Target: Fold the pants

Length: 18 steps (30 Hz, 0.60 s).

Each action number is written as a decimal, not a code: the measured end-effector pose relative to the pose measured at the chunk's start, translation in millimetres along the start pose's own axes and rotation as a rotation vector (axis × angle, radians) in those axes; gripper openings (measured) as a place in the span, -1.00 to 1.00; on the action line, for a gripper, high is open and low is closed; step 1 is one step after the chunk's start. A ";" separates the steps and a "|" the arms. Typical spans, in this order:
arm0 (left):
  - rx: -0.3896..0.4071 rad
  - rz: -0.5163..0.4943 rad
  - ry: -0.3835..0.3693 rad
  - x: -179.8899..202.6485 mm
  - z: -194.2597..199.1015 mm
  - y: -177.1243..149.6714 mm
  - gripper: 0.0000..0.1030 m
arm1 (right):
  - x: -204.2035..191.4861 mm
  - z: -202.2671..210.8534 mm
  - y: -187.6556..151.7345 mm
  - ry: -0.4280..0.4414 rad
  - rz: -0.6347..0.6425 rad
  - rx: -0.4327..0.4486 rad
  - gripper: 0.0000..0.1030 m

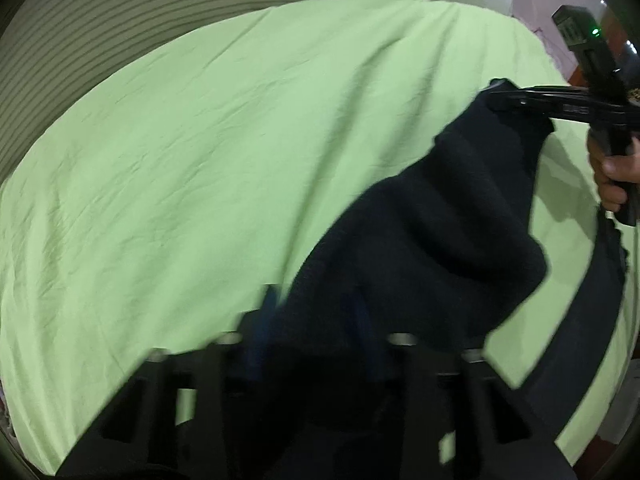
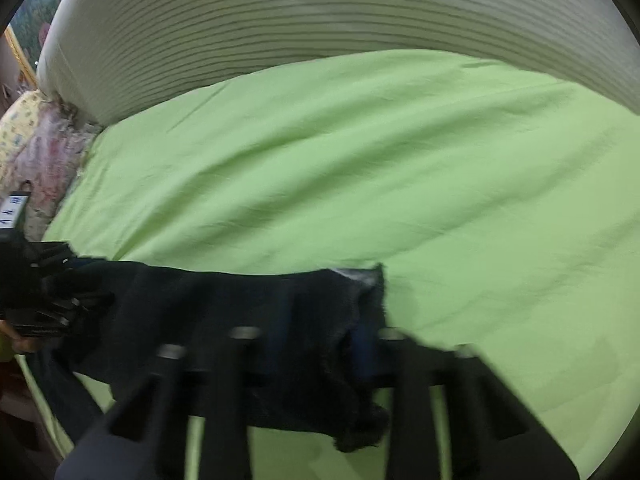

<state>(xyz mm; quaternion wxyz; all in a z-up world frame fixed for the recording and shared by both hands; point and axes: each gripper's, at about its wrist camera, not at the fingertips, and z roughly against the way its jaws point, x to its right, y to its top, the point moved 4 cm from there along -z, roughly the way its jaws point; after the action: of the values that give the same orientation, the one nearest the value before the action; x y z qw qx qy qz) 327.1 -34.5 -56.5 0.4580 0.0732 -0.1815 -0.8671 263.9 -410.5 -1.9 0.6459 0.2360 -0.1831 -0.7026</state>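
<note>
Nearest the lens in both wrist views we see our own finger mounts with dark cloth bunched between them. The left hand-held gripper [image 1: 316, 320] is pinching the pants [image 1: 420, 240] at one spot on an edge; the jaws are nearly together with fabric in between. The right hand-held gripper [image 2: 320, 320] is pinching the same edge further along. In the left wrist view its fingers look pressed together on a corner of cloth, with the person's hand [image 1: 612, 176] on the grip.

The pants hang as a dark band stretched between our two grippers, just above the near side of the bed, over the green sheet [image 2: 360, 160]. A loose part trails down toward the sheet. We can't tell whether it is a leg or the waistband, since the views are blurred.

Progress as we judge it: early. The garment is picked up and spread between two grips, but not laid flat, and no clean fold is visible. Still left are laying it out, smoothing it and making the folds. The striped headboard [image 2: 320, 20] is well clear.
</note>
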 end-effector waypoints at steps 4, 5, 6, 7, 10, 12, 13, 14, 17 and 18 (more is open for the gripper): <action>0.042 -0.005 -0.024 5.8 21.6 -15.1 -0.80 | 8.0 31.8 -1.7 0.027 -0.010 0.074 -0.94; 0.050 -0.008 -0.030 8.0 28.3 -21.4 -0.82 | 8.3 40.2 -3.6 0.030 -0.005 0.088 -0.94; 0.058 -0.012 -0.031 9.7 34.7 -26.2 -0.84 | 8.2 49.1 -6.0 0.032 0.001 0.102 -0.94; 0.068 -0.016 -0.031 13.3 40.9 -31.9 -0.84 | 8.0 57.9 -8.9 0.032 0.009 0.116 -0.94; 0.089 -0.010 -0.035 20.7 51.5 -40.3 -0.86 | 7.4 71.9 -15.1 0.025 0.010 0.136 -0.95; 0.110 0.012 -0.050 26.3 60.0 -45.1 -0.88 | 9.4 81.2 -21.4 0.027 -0.004 0.152 -0.95; 0.126 0.020 -0.064 30.2 68.3 -49.7 -0.88 | 11.1 86.9 -25.0 0.026 -0.006 0.164 -0.95; 0.137 0.019 -0.072 30.0 70.0 -47.6 -0.88 | 12.4 93.5 -29.8 0.023 -0.001 0.173 -0.95; 0.165 0.018 -0.090 36.5 85.8 -56.1 -0.89 | 10.9 111.2 -46.8 0.031 0.011 0.194 -0.95; 0.170 0.021 -0.098 37.8 90.0 -58.0 -0.90 | 10.3 118.2 -55.0 0.036 0.020 0.202 -0.95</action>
<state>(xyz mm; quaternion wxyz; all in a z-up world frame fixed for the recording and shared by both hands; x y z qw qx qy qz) 234.6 -13.4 6.0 0.4497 0.0676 -0.2775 -0.8463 151.0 -421.0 63.3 0.6288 0.3105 -0.2438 -0.6699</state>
